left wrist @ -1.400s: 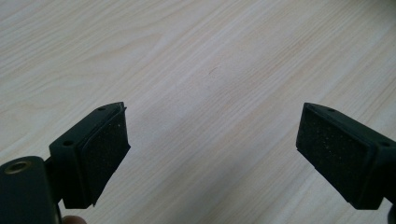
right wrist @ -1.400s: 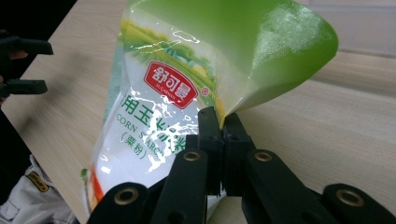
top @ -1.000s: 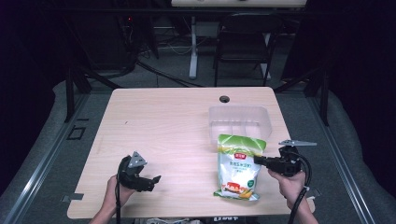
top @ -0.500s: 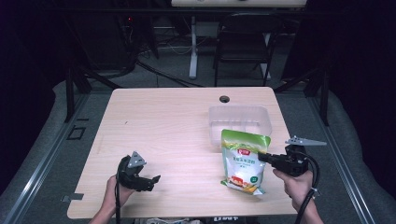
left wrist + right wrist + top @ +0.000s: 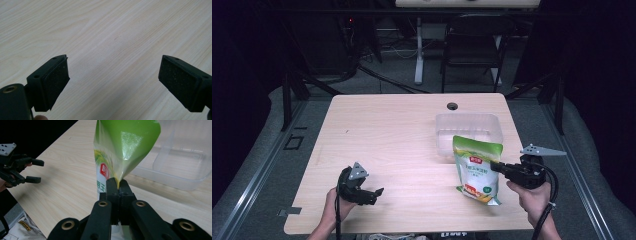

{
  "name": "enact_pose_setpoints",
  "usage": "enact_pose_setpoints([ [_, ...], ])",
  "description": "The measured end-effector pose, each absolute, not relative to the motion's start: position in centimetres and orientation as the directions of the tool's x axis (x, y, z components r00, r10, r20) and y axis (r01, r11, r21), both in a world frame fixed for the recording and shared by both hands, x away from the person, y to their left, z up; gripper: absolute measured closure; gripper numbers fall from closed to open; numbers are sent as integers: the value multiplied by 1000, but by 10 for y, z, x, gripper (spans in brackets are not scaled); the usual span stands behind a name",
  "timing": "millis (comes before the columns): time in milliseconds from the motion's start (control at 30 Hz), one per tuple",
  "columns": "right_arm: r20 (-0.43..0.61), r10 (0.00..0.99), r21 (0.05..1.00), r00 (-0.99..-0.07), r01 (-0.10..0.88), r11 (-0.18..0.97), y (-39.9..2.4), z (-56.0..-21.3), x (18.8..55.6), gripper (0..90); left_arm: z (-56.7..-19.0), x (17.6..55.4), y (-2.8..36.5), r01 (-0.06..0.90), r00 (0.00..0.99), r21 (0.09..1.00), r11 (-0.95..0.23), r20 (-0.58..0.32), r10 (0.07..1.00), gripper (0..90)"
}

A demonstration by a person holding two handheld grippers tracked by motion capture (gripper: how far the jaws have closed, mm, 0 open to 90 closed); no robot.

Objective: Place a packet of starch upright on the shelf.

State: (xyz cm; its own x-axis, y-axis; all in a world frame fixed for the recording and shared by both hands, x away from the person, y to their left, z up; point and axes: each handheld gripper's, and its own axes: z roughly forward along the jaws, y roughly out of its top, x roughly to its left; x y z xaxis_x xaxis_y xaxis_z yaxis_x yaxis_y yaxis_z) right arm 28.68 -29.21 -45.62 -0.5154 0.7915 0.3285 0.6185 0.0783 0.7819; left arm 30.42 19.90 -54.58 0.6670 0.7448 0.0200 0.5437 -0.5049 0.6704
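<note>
At the table's (image 5: 392, 125) right front, one green snack bag (image 5: 477, 167) hangs raised, long axis running toward the far edge, top seal nearest the one clear plastic tub (image 5: 469, 131), bottom tilted toward the person (lower corner looks near the wood). Right gripper (image 5: 496, 166) jaws pressed together on the bag's right edge. Left gripper (image 5: 377, 196) jaws spread, nothing between them, low over bare wood at left front.

tongs (image 5: 498, 167): black, brass-ringed screw holes | grey three-cornered plates | black cables | textured pads (image 5: 179, 80)
</note>
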Motion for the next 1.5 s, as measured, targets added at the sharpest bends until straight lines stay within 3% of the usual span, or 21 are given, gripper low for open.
enact_pose_setpoints([
  [633,255,813,815,-524,568,111,-291,-444,282,895,-546,305,199,543,675,666,-511,17,738,92],
  [1500,249,819,840,-516,537,84,-300,-427,281,897,-547,306,197,540,679,665,-516,18,734,92],
])
